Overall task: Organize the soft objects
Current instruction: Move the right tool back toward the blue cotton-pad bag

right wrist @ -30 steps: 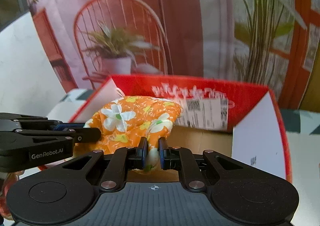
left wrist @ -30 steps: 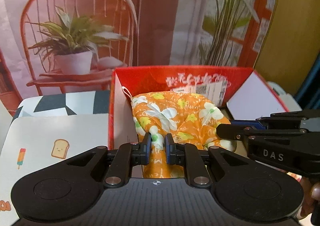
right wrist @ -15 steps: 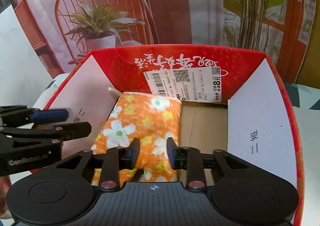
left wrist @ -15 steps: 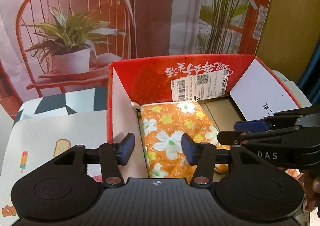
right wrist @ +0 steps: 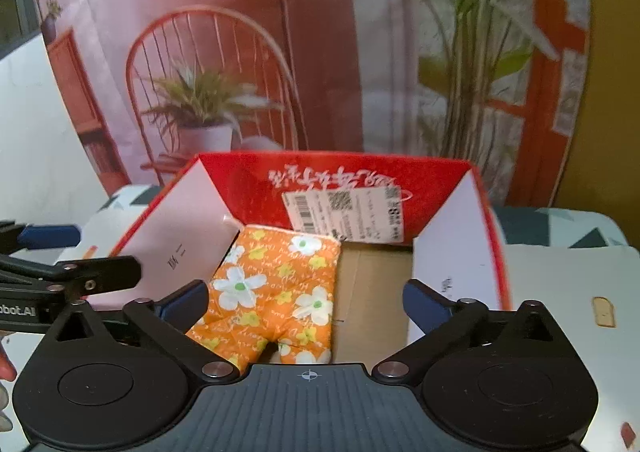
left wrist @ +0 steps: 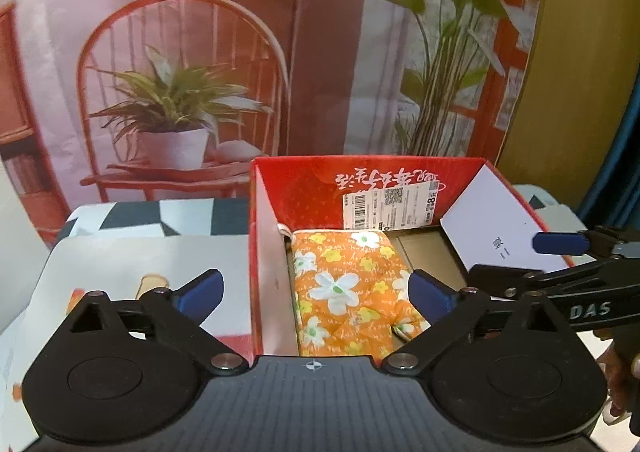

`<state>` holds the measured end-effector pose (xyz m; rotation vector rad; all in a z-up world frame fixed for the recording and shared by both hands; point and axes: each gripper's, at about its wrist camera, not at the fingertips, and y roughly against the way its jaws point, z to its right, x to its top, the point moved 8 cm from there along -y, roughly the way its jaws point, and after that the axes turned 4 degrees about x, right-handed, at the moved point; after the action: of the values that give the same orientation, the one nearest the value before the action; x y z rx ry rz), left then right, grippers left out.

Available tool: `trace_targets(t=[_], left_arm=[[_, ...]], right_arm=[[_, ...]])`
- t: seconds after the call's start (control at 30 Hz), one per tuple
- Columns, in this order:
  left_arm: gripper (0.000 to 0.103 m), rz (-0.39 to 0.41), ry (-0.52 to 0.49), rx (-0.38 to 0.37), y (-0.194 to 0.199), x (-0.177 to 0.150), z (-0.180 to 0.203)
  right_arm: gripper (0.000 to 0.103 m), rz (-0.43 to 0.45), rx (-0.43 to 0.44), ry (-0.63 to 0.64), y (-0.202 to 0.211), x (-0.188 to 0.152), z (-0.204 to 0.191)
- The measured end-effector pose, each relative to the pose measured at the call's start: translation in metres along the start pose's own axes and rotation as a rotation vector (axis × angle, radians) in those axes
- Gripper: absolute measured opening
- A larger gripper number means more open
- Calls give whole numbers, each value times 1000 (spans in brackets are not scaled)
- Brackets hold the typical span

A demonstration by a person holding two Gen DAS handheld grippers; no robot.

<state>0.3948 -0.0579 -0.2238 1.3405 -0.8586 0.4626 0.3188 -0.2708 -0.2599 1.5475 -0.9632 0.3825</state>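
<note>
Tools first: my left tool (left wrist: 316, 294) and right tool (right wrist: 304, 302) are both spreading wide, nothing pinched in either, though the orange flowered cushion (left wrist: 340, 288) lies below and just ahead between their tips. It rests flat in the red box (right wrist: 340, 179), hard against the left wall, long axis running away from me — the box's right half bare, so I judge either tool equally near it.

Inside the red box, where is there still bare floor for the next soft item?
Free: the cardboard floor between the orange floral cushion and the box's right white flap, back to the labelled red wall. Crowded: the left half, where the cushion lies along the left flap. Both grippers' jaws are opening, holding nothing.
</note>
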Motion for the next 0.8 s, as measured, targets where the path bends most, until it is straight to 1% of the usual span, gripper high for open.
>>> trace_targets(t=[0.1,0.23,0.33,0.43,0.57,0.7,0.8], left_arm=[[103,7,20,3,16,-8,-1],[103,32,21,21,42,-24,3],[103,34,36,18,57,-39,5],[103,19,71,4,67,-59,9],[103,-26,106,-18,71,-92,20],[103,-73,136,-53,65,-121,36],[103,-92,138,-55,60,-139,46]], right_arm=[[103,30,-5,-6,22,-4,0],[103,85,0,0,54,-14,0],[103,115,2,4,76,-28,0],[103,125,8,0,92,-49,0],[103,105,10,-4,102,-87,2],[103,62,-2,12,105,-129,0],[103,25,-15,11,104,-154,1]])
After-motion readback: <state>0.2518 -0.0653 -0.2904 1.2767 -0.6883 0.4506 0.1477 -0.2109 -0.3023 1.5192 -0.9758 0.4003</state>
